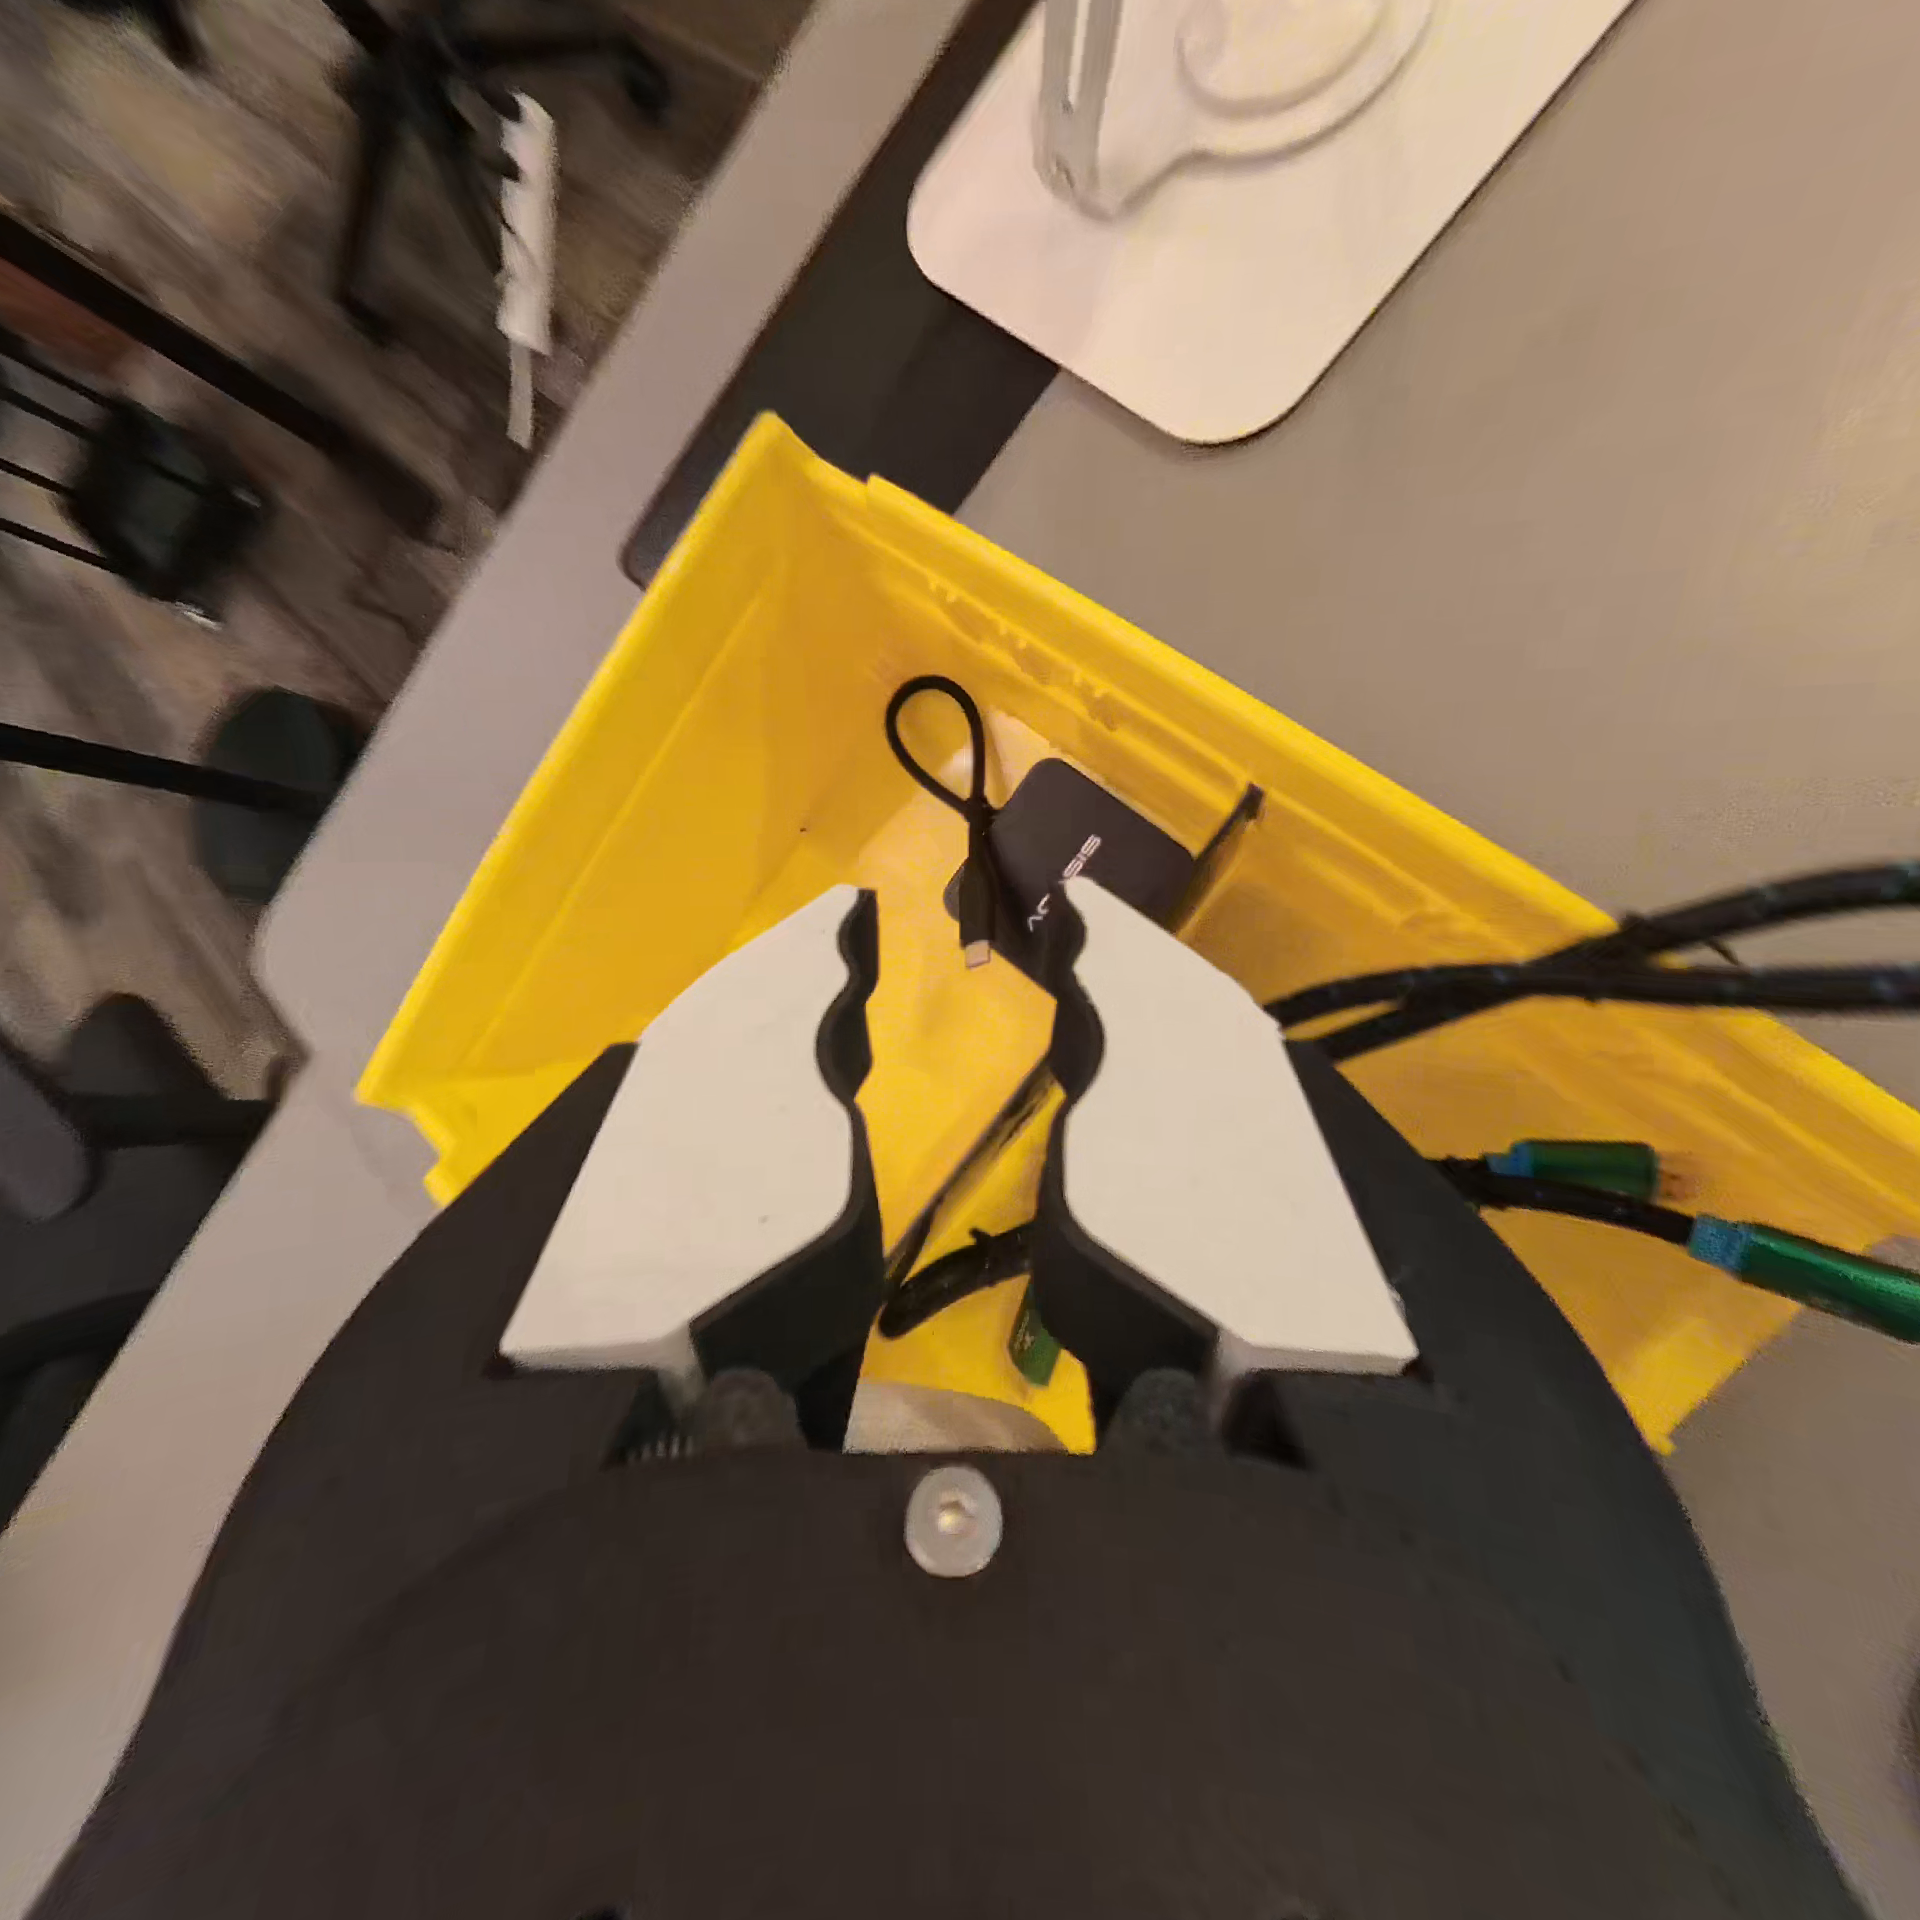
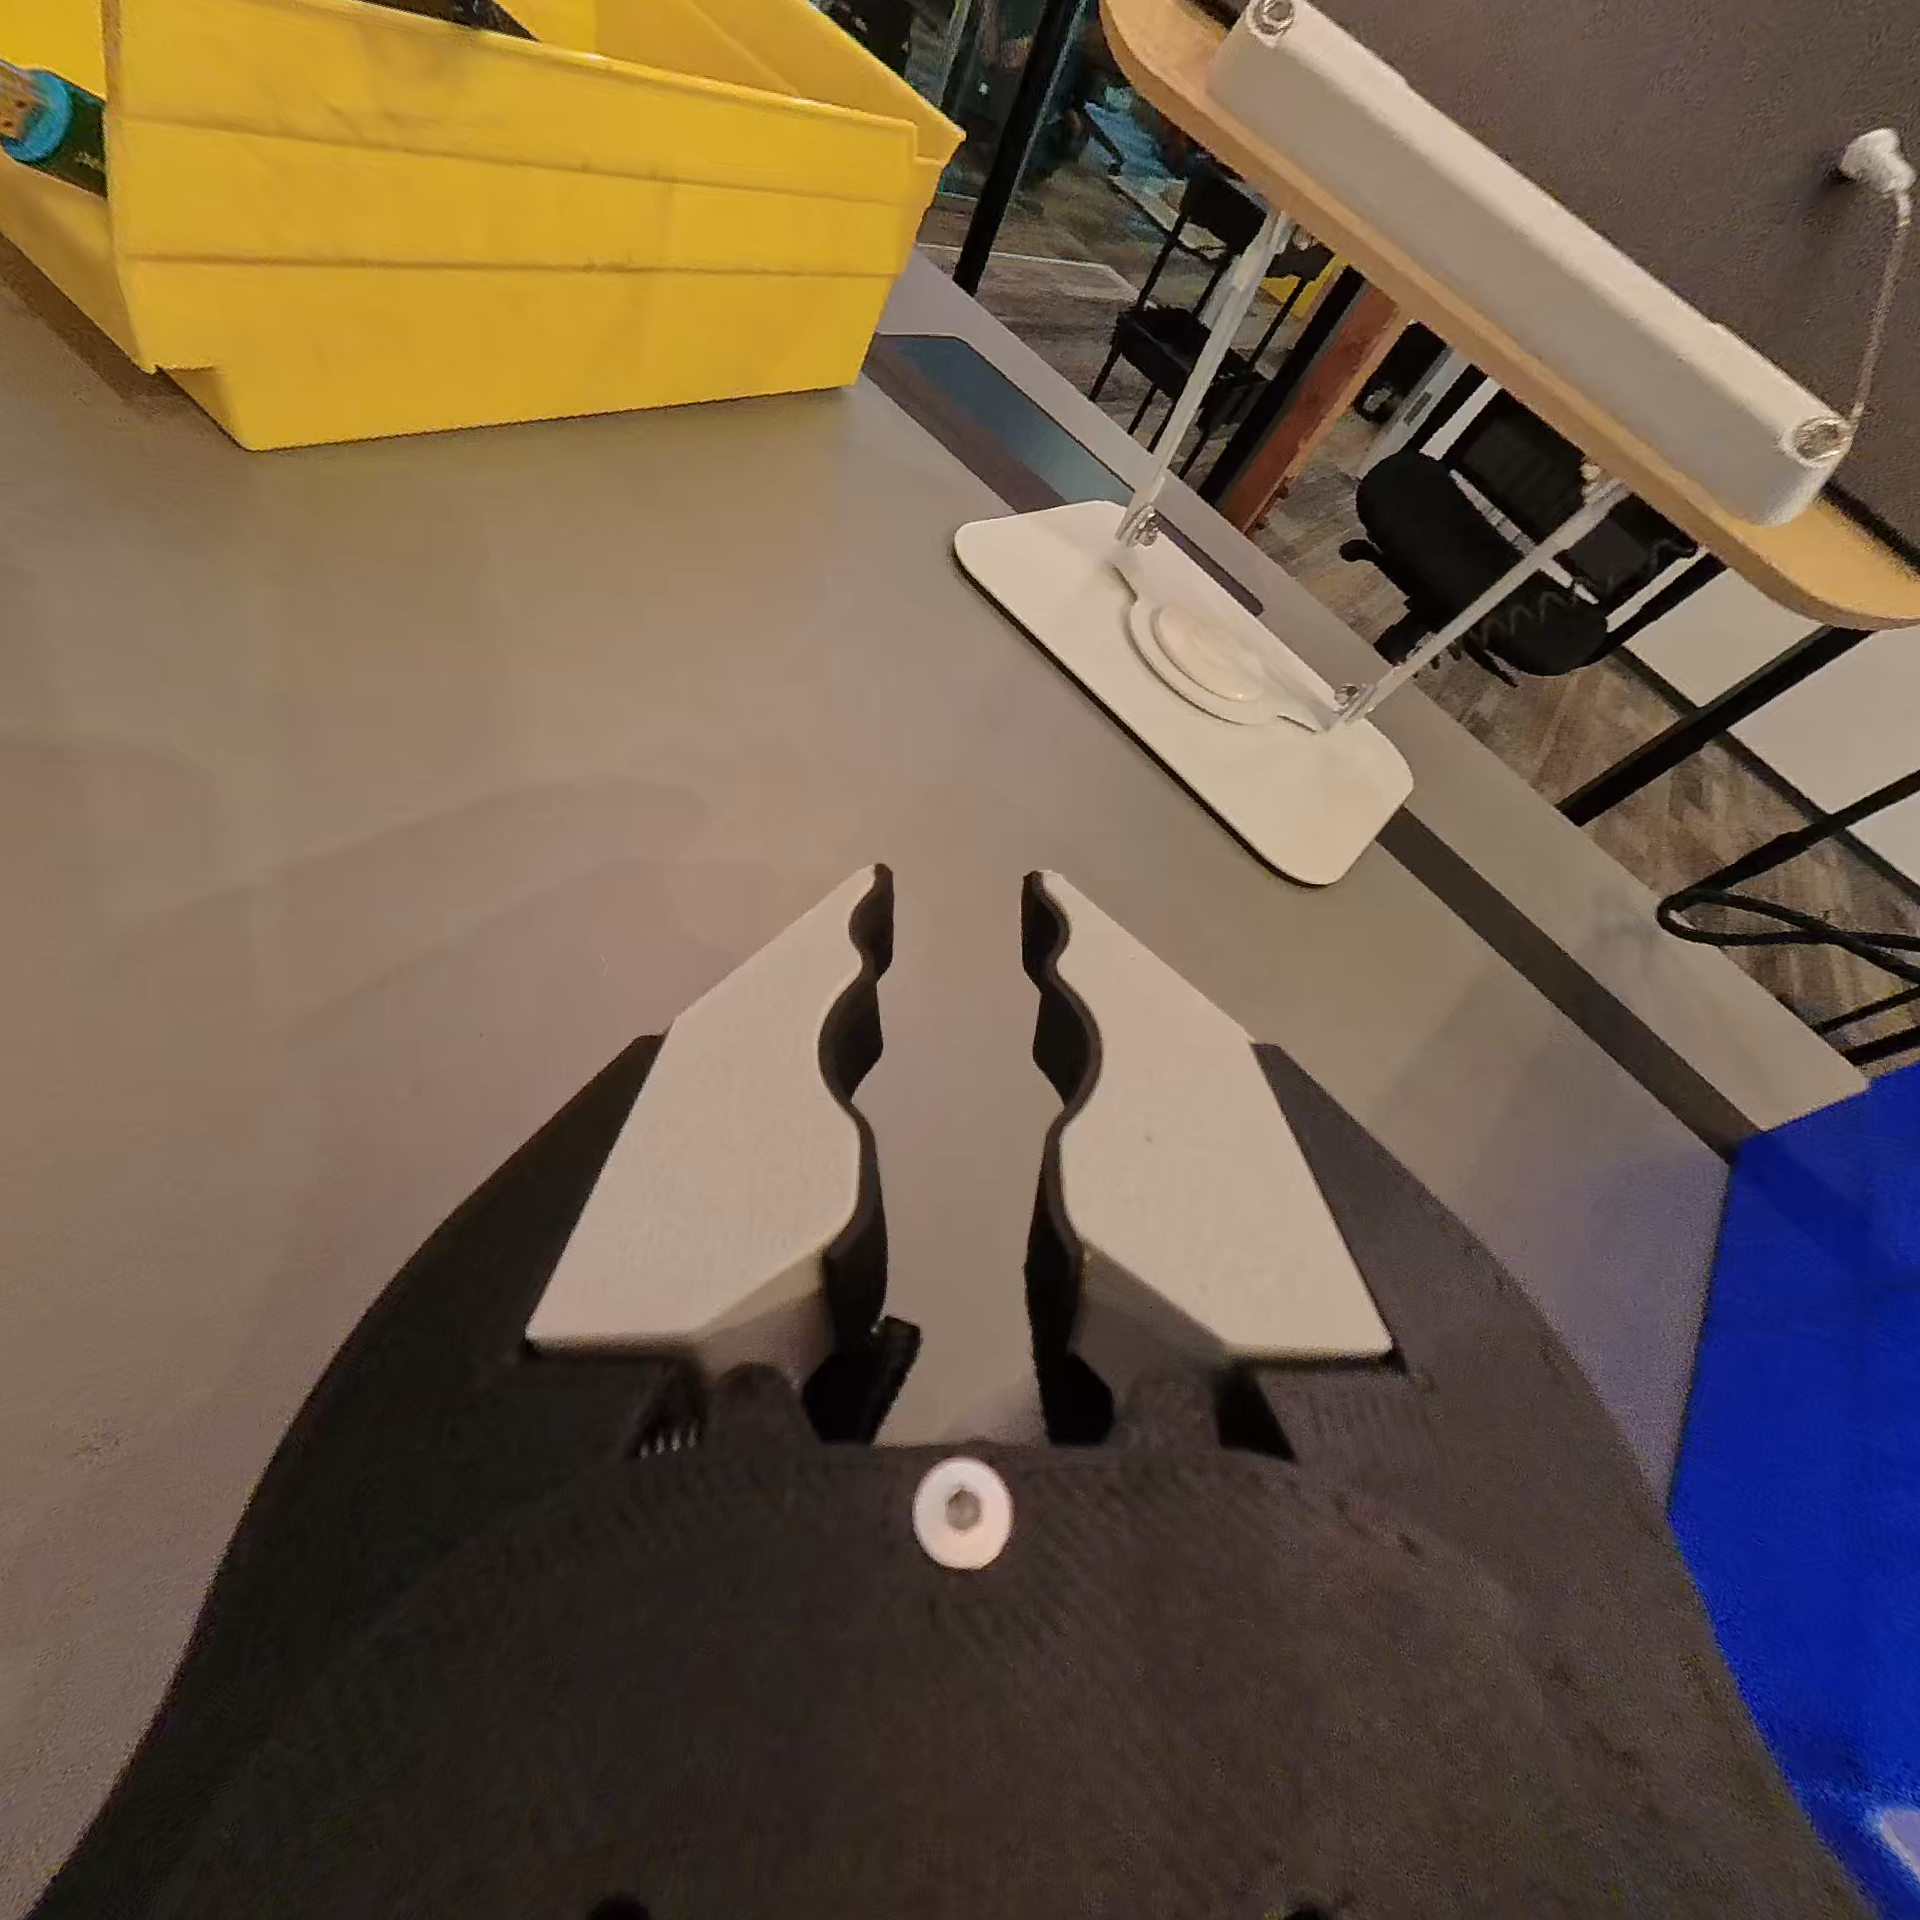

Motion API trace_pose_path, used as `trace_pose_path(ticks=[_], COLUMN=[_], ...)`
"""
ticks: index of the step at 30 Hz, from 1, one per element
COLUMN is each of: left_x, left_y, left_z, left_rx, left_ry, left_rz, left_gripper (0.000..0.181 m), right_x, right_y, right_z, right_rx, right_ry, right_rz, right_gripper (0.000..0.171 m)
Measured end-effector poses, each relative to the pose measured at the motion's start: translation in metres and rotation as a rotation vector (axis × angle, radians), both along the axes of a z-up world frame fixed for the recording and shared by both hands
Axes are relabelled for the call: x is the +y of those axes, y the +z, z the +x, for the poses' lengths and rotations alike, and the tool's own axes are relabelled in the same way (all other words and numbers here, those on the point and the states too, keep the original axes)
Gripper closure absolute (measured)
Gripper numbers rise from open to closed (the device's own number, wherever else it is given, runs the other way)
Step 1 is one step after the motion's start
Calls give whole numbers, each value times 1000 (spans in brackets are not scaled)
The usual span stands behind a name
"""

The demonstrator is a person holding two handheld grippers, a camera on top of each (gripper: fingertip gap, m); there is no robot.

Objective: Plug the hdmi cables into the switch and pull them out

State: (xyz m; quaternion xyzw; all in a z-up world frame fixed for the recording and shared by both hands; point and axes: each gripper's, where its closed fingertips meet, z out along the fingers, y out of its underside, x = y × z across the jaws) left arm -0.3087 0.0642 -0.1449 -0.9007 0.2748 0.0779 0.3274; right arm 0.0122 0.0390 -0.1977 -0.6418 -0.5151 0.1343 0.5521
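Note:
In the left wrist view a yellow bin sits on the grey table. Inside it lies the black HDMI switch with a short looped black cable. My left gripper is open and empty, hovering over the bin just short of the switch. Braided black HDMI cables hang over the bin's right rim, and green plugs with blue collars lie at its right side. In the right wrist view my right gripper is open and empty above bare table, with the yellow bin at the upper left.
A white stand base holding a tilted wooden board and grey bar stands near the table's far edge; it also shows in the left wrist view. A blue box sits at the right. Chairs and floor lie beyond the table edge. Spacing between my two grippers at the tips: around 35 centimeters. Measured from the fingertips, the black HDMI switch is 11 centimeters or so from the left gripper and 30 centimeters from the right.

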Motion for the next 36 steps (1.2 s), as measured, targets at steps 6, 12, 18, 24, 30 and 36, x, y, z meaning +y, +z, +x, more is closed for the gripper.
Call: trace_pose_path(ticks=[6, 12, 18, 24, 30, 36], left_x=[33, 28, 31, 41, 23, -26], left_y=[-65, -111, -107, -47, 47, 103], left_z=[-12, -16, -24, -52, -42, 83], left_rx=[53, 55, 75, 176, 224, 116], left_ry=[-14, -59, -61, 31, 35, -309], left_rz=[-383, -650, -632, -336, 12, 138], left_gripper=[150, 168, 177, 176, 177, 176], right_x=[-2, -1, 3, 2, -7, -46], right_y=[-5, -5, -4, 1, 14, 45], right_z=[-2, 7, 19, 21, 14, -5], right_rx=[-25, -16, -2, 10, 72, 285], right_ry=[15, 0, -25, -33, -2, 231], right_rz=[-4, -23, -37, -26, -26, -149], right_gripper=[149, 149, 149, 149, 146, 136])
